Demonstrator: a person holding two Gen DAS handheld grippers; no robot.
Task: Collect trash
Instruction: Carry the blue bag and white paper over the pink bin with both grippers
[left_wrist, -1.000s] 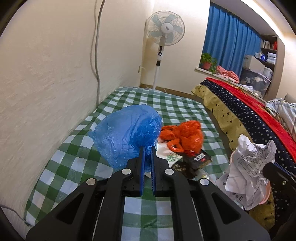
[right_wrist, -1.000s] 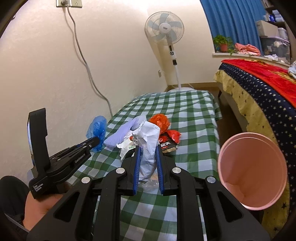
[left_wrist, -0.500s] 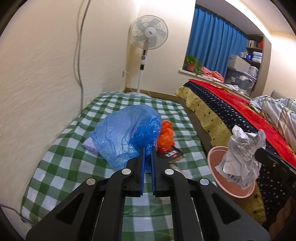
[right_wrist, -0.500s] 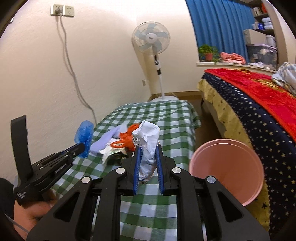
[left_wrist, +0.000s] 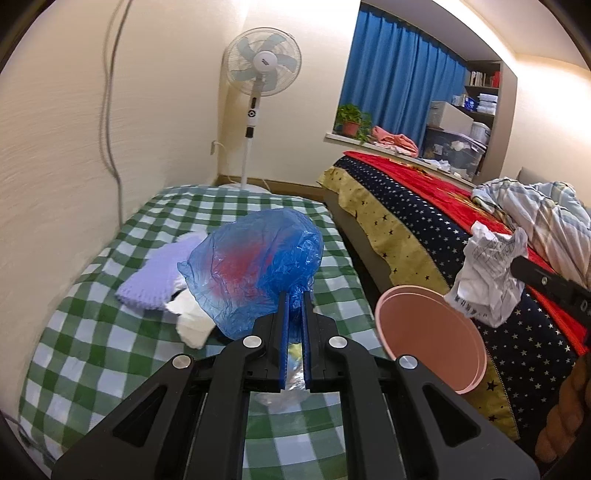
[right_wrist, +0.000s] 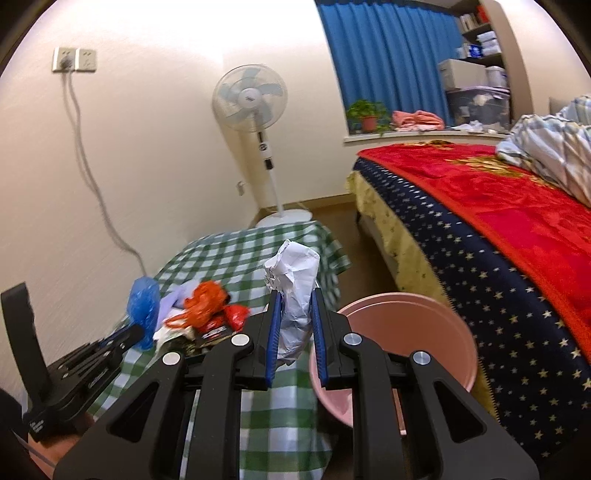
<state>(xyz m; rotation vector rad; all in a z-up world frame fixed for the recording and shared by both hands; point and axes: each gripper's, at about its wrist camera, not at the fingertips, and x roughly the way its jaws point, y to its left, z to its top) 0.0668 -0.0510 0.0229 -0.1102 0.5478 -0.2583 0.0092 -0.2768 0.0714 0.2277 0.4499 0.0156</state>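
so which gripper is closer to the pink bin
Right. The right gripper, shut on crumpled paper, is at the pink bin rim. The left gripper, holding a blue bag, is over the checked cloth beside it.

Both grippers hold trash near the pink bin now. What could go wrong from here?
The crumpled paper in the right gripper sits left of the pink bin; released now, it may fall beside it. The left gripper pinches only an edge of the blue plastic bag, which may slip out.
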